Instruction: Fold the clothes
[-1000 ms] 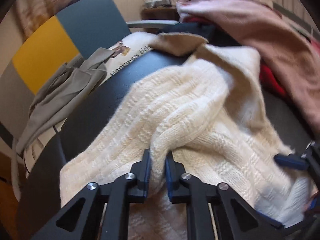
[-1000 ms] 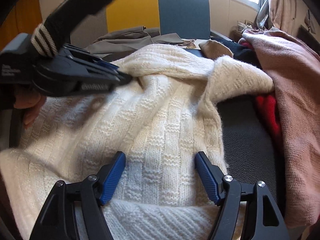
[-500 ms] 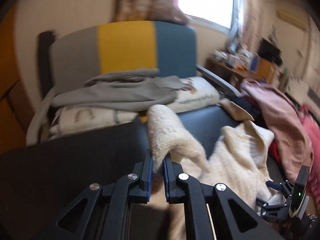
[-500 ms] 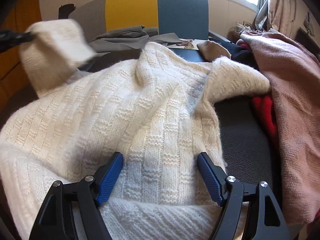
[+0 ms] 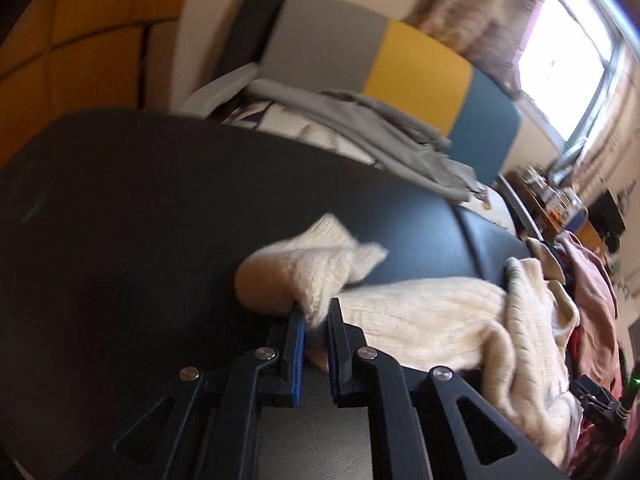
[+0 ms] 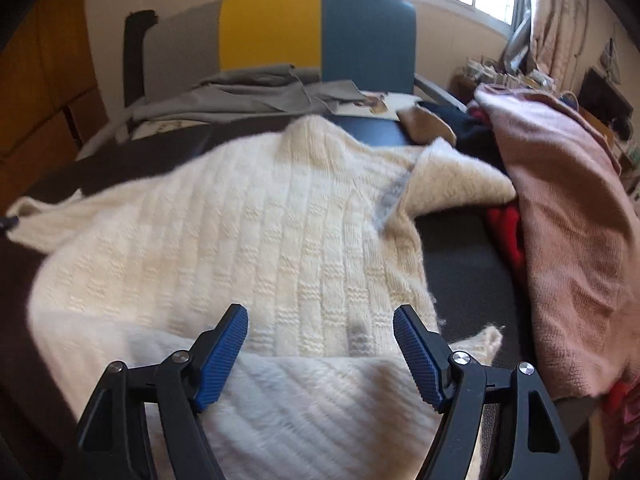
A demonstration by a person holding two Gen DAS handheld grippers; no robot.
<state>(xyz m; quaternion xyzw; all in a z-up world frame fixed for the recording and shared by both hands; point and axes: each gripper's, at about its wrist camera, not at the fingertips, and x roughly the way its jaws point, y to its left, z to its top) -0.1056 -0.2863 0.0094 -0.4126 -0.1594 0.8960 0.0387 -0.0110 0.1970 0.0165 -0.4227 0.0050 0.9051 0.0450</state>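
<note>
Left gripper (image 5: 316,316) is pinching the cream sweater's (image 6: 248,232) sleeve.
Right gripper (image 6: 320,340) is hovering wide open above its body.

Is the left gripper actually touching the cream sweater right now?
Touching. The left wrist view shows the left gripper shut on a bunched sleeve of the cream sweater, knit pinched between its fingers.

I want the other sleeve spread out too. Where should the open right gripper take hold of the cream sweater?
Probably the bent sleeve at the far right of the cream knit sweater, near its thick rolled edge. Come from the right gripper's own right side, over the bare black table: that edge stands raised there, apart from the pink garment. The left gripper already pinches the other sleeve.
</note>
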